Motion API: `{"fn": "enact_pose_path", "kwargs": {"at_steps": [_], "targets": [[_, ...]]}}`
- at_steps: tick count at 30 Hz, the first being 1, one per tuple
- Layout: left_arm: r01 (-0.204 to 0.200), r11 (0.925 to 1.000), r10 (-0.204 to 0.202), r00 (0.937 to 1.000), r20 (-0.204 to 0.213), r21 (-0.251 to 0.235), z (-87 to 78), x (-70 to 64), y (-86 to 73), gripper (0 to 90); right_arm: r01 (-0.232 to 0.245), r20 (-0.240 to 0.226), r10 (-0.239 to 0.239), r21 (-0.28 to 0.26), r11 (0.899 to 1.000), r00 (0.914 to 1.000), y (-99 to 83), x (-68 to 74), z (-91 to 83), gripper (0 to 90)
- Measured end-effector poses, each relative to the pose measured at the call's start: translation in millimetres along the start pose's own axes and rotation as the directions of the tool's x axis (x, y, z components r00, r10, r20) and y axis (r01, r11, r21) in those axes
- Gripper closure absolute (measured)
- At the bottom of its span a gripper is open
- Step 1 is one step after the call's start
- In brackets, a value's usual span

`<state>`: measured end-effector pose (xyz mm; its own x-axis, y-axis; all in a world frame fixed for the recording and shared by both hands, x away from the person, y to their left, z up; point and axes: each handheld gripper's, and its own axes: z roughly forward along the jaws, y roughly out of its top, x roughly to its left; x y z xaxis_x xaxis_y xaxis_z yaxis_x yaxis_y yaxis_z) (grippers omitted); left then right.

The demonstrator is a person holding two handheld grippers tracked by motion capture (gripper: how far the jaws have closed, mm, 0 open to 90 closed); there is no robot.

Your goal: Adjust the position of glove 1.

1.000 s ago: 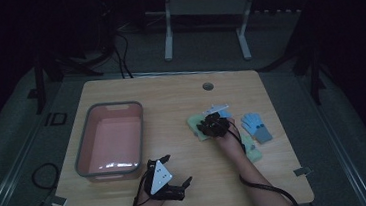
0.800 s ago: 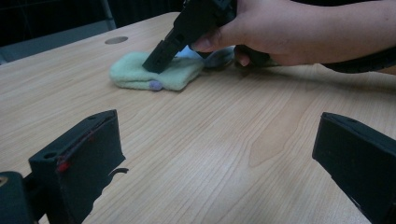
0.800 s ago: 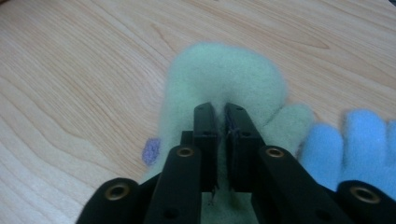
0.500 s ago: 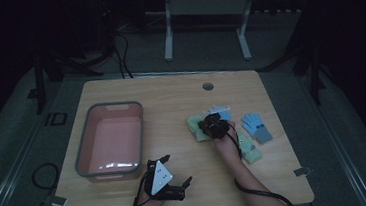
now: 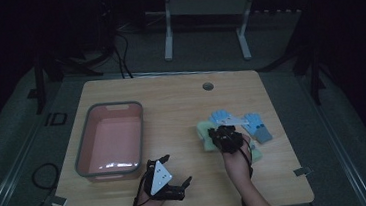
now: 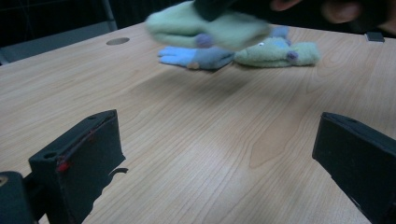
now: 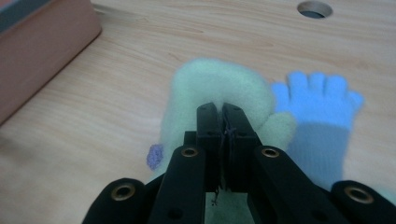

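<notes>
Not much to read here. The one legible marking is "ID" in dark letters on the grey floor (image 5: 34,146), just off the table's (image 5: 170,94) left edge in the high view. The gloves, the pink bin and both grippers carry no readable labels, brands or numbers.

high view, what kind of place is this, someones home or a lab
Most likely a lab or recording workspace, dimly lit. A bare wooden table with a cable hole stands on grey floor, with cables and metal stand legs behind. A person's hand-held right gripper pinches a green glove beside a pink bin.
</notes>
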<state>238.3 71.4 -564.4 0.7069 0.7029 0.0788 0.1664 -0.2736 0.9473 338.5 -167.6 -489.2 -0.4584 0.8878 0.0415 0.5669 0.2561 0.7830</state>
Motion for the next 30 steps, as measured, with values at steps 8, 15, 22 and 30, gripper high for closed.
{"fn": "enact_pose_path", "kwargs": {"at_steps": [8,15,22,30], "targets": [[-0.001,1.0000,0.001,1.0000,-0.002,0.002,0.1,-0.1,0.1,1.8,-0.004,0.046,0.005,-0.027,1.000,0.9989,-20.4,14.9,-36.4,86.8],[-0.005,1.0000,0.005,1.0000,-0.003,0.000,-0.1,-0.7,0.0,1.8,-0.030,0.081,0.030,-0.005,1.000,0.9962,-52.8,27.6,-39.5,86.7],[-0.003,1.0000,0.003,1.0000,-0.002,0.000,-0.2,-0.4,0.0,1.8,-0.066,0.109,0.065,-0.001,0.998,0.9919,-65.1,26.4,-32.0,86.7],[-0.005,1.0000,0.005,1.0000,0.002,0.000,-0.1,-0.8,0.0,1.7,-0.066,0.095,0.060,0.064,0.996,0.9937,-88.4,27.8,-7.7,85.5]]}}
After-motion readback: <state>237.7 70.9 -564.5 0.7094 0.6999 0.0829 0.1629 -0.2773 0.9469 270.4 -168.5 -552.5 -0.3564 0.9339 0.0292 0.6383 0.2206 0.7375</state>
